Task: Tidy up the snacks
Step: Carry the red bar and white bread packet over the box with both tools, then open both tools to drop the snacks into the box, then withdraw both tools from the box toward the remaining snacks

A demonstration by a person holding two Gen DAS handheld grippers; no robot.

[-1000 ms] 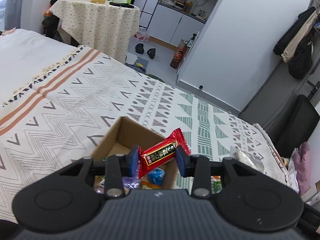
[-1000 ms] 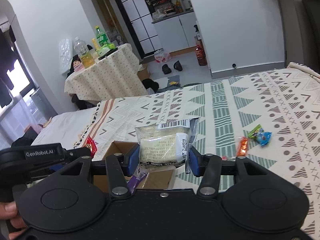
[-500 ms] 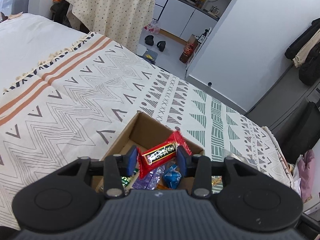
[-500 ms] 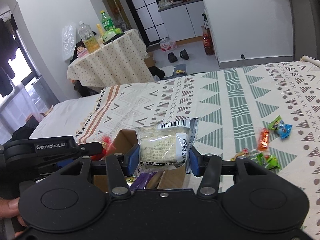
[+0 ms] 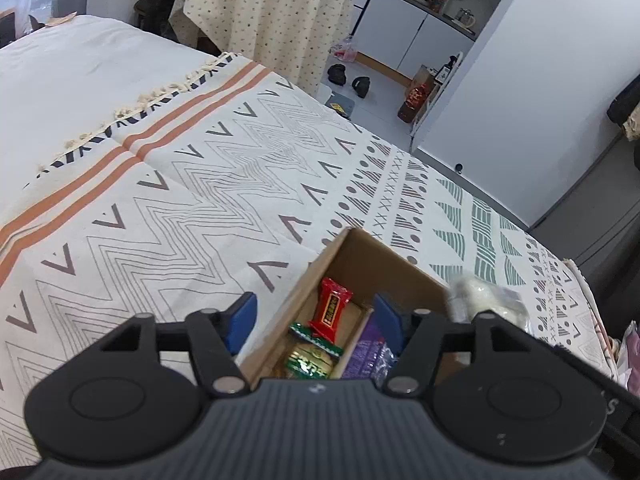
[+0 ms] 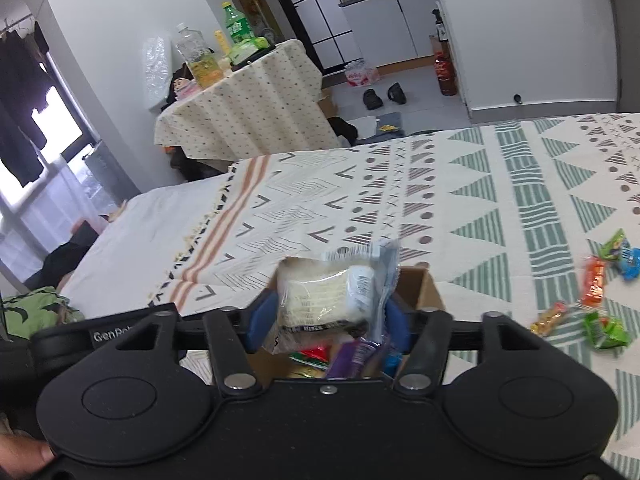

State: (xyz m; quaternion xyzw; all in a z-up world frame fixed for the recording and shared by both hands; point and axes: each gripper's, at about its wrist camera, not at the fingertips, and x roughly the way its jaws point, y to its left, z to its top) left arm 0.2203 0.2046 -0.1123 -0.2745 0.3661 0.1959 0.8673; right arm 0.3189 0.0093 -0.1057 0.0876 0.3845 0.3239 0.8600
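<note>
Blue-padded hand-held grippers (image 5: 312,318) (image 6: 326,316) tilt down over the box (image 5: 372,258), both just spread.

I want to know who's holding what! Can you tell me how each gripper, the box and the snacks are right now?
Left gripper: open, jaws just widened, nothing held.
Red bar: let go, in the box.
Box: open, partly filled.
Right gripper: jaws just widened, blurred bag between them.
White bag: above the box, tilted.
Loose candies: lying on the blanket.
</note>
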